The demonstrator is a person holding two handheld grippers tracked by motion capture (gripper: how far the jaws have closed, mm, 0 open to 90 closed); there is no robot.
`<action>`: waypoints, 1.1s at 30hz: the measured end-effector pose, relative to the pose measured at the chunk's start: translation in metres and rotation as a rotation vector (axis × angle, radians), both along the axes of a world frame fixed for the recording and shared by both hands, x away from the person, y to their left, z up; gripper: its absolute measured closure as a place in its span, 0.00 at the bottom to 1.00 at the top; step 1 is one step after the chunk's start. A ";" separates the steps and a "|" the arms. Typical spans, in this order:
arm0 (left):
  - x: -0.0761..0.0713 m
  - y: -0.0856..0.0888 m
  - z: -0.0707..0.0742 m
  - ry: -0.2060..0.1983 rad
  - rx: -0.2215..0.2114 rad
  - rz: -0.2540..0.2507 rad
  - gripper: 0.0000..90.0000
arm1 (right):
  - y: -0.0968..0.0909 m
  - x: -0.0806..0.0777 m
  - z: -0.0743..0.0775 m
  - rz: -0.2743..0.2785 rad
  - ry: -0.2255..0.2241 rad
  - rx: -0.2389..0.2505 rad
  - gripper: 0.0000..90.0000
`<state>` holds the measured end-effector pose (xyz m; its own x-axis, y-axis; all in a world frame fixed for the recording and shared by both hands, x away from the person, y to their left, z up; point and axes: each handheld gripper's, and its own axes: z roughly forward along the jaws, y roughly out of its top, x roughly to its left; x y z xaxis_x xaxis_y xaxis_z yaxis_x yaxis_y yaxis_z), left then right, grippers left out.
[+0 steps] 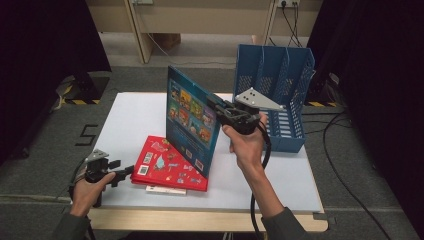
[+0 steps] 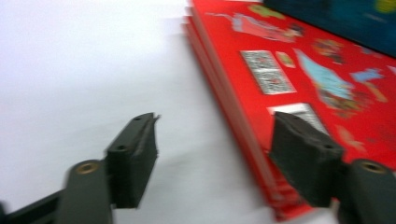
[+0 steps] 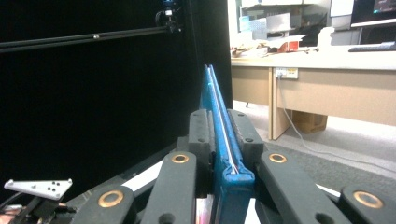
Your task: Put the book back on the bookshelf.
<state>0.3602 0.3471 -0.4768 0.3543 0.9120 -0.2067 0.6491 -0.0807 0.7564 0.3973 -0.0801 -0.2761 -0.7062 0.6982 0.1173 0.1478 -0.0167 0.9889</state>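
A blue picture book [image 1: 192, 120] stands upright, lifted off the white table [image 1: 135, 120], with my right gripper [image 1: 216, 106] shut on its right edge. In the right gripper view both pads clamp the book's thin blue edge [image 3: 212, 93], held by that gripper [image 3: 223, 122]. A red book [image 1: 167, 167] lies flat near the table's front. My left gripper [image 1: 127, 172] is level with its left edge, open. In the left gripper view that gripper [image 2: 215, 126] straddles the red book [image 2: 299, 70]: one jaw is over the table, the other over the cover, neither pressing.
A thin white book [image 1: 165, 190] pokes out under the red one. A blue slotted file rack [image 1: 275, 85] stands at the table's back right corner. Black curtains hang on both sides, and cables trail on the floor at the right.
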 end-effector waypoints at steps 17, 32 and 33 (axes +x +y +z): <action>0.005 0.023 -0.021 0.022 0.129 0.036 0.29 | 0.015 -0.008 -0.038 -0.013 -0.031 -0.072 0.83; 0.002 0.018 -0.025 -0.013 0.182 0.014 0.24 | 0.034 -0.009 -0.083 0.001 -0.021 -0.077 0.82; 0.002 0.018 -0.026 -0.013 0.181 0.016 0.24 | 0.036 -0.010 -0.087 0.003 -0.018 -0.079 0.82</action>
